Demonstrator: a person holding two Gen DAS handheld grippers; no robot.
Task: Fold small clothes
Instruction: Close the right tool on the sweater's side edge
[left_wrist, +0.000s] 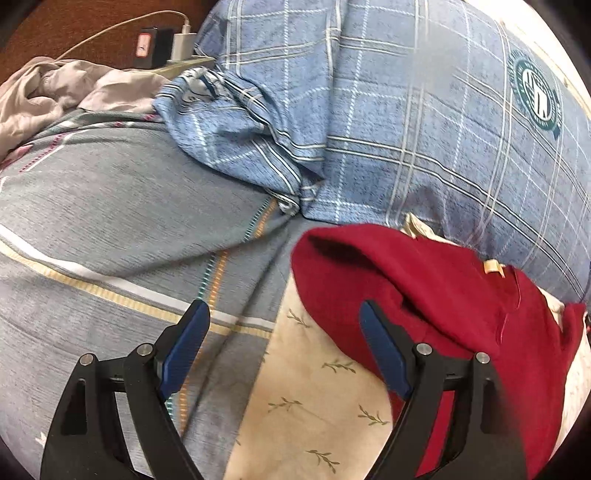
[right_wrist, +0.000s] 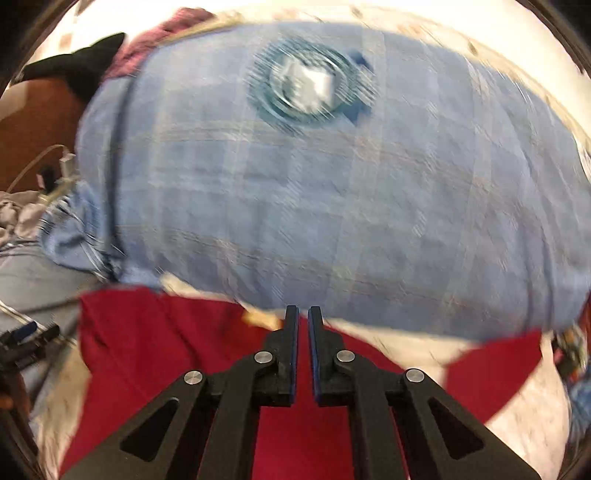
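Left gripper (left_wrist: 282, 325) hovering with jaws spread wide, grasping nothing, right gripper (right_wrist: 303, 317) nearly clenched with a thin gap, red garment (left_wrist: 461, 295) lying on floral sheet (left_wrist: 314, 387) beside blue plaid cloth (left_wrist: 406, 129), bedding underneath

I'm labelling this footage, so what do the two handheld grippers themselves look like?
Both match: the left gripper and right gripper have matte black linkage arms with triangular cutouts, round silver pivot pins, and blue ribbed pads lining the jaws. No cables, markings or sleeves show.
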